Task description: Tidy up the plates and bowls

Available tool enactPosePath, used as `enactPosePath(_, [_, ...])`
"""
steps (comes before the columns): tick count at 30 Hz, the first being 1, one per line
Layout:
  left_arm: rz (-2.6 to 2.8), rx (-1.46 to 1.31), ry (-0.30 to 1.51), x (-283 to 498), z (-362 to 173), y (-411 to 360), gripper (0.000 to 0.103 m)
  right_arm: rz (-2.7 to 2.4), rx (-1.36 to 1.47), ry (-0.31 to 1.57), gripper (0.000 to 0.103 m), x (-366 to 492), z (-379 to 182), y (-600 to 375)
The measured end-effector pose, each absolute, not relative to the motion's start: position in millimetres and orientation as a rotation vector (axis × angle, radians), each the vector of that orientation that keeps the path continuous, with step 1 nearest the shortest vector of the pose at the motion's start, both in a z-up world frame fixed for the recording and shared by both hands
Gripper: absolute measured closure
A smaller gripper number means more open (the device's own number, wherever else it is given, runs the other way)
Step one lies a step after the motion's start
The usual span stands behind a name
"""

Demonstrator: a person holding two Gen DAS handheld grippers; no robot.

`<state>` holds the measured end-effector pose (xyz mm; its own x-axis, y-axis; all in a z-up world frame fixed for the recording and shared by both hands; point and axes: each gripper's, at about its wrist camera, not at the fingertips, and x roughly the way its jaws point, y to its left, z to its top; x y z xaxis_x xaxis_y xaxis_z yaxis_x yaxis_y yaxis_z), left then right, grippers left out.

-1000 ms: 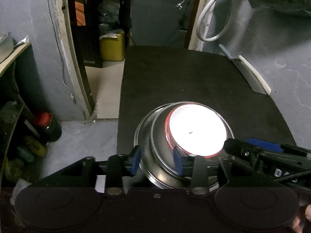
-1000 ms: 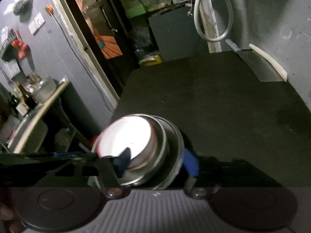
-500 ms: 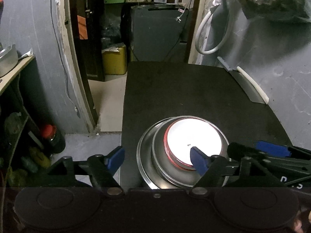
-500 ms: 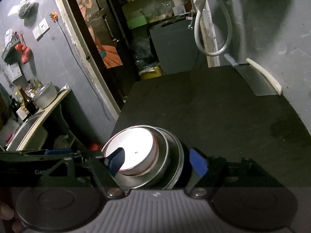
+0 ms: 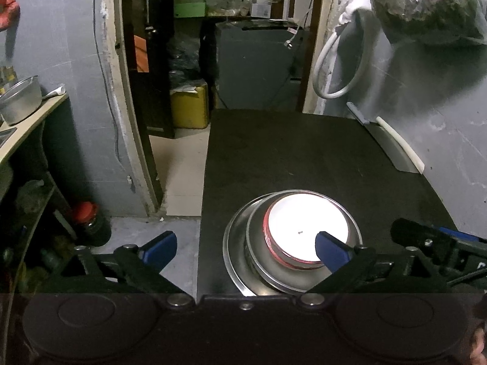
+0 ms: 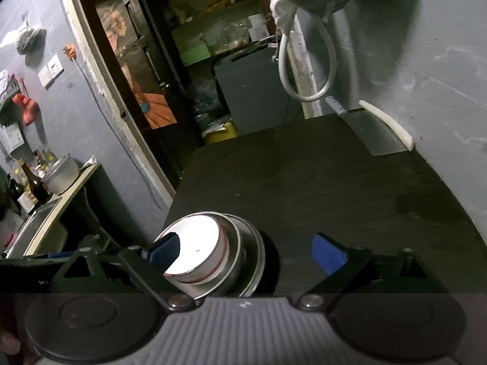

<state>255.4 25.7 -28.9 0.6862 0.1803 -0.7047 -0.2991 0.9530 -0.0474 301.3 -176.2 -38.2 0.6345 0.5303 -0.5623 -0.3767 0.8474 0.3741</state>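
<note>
The stack sits close to the near left edge of the black table [image 5: 304, 158], so the plainest risk is a knock: a blue pad catching a rim as a claw swings could slide the whole pile toward that edge and the floor at lower left of the left view. The steel would probably skid easily on that smooth top, and the pieces nest loosely enough that a nudge to the top one might tilt it off centre.

The left claw [image 5: 246, 248] is spread wide with nothing between its pads; its right pad overlaps the white bowl in the picture, though whether it touches or hovers above I cannot tell. The right claw [image 6: 247, 251] is likewise wide open and empty, its left pad lying across the near rim of the stack in its view.

The stack itself lies at lower centre of the left view and lower left of the right view. At the bottom is a wide steel plate [image 5: 232, 252], then a steel bowl [image 5: 258, 261] set inside it, and on top a white bowl [image 5: 306, 226] with a red band round its side, its top so overexposed that no detail shows. The three look roughly concentric, shifted slightly to the right on the plate.
</note>
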Motion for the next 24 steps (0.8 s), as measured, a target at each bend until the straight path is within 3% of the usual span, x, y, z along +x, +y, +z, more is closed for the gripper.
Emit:
enactPosePath(8, [0.295,-0.169,0.755,249,-26,20,0.001,0.512,0.241,0.704,0.001,298,-37,-190])
enactPosePath(24, [0.392,-0.187,0.653,225,-20,10,0.001,0.552,0.243,0.718,0.0,298,-37,-204])
